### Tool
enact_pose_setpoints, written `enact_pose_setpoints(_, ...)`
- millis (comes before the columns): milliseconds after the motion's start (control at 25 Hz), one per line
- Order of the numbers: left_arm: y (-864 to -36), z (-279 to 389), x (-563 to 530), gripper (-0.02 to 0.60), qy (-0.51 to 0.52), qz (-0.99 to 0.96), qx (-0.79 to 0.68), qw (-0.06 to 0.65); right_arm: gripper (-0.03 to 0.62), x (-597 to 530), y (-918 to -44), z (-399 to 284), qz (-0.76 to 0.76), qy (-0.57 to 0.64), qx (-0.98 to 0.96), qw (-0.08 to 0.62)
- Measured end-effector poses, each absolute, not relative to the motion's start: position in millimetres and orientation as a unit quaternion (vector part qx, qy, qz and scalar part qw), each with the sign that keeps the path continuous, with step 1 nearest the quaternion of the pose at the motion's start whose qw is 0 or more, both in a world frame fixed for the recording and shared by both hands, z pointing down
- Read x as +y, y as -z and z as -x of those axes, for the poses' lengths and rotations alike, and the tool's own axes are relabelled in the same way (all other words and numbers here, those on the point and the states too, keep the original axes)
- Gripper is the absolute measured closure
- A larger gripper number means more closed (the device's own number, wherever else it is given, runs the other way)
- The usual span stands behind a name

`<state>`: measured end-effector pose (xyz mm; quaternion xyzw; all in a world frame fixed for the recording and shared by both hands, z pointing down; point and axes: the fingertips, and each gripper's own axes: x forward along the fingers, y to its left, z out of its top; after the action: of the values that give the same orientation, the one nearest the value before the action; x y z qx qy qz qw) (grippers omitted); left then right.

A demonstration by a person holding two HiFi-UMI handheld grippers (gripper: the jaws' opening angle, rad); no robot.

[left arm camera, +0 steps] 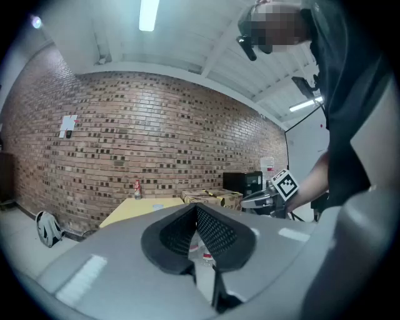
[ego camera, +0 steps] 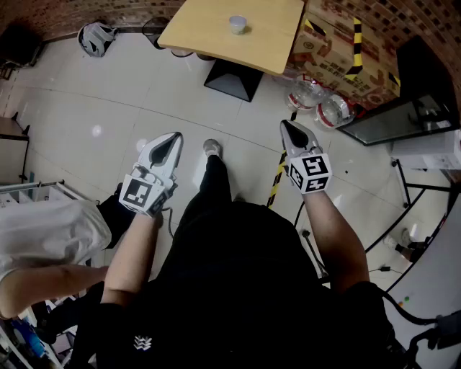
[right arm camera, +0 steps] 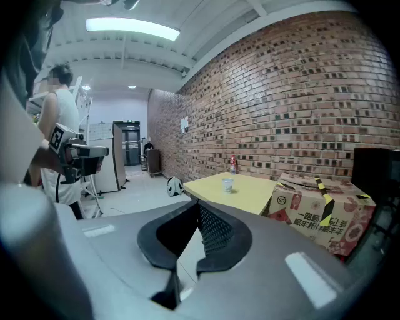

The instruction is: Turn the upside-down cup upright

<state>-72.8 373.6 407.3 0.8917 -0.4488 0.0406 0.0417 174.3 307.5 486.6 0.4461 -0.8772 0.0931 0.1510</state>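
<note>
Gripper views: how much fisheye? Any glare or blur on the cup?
Left gripper view: strong barrel distortion, dark corners, ceiling light blown out. Right gripper view: same curvature, cup small but sharp, no glare on it. Head view: evenly lit, cup tiny.

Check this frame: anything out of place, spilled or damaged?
Nothing spilled or broken. The cup stands alone on the table, too small to tell which way up. A helmet lies on the floor, and clear containers lie beside the cardboard boxes.
</note>
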Motion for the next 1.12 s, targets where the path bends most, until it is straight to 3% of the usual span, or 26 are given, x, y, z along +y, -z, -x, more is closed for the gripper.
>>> enact_pose_setpoints(680, -407.8, 116.5, 162.0, 0.581, -0.048, -0.913, -0.401, 0.059, 0.592, 100.0, -477.5, -126.3, -0.476, -0.104, -0.858, 0.163)
enact_pose_setpoints(1120, -396.8, 89.4, 34.0, 0.581, -0.031, -0.924, -0.377, 0.058, 0.592, -14.4, -478.7, -107.8, -0.46, -0.117, -0.861, 0.18)
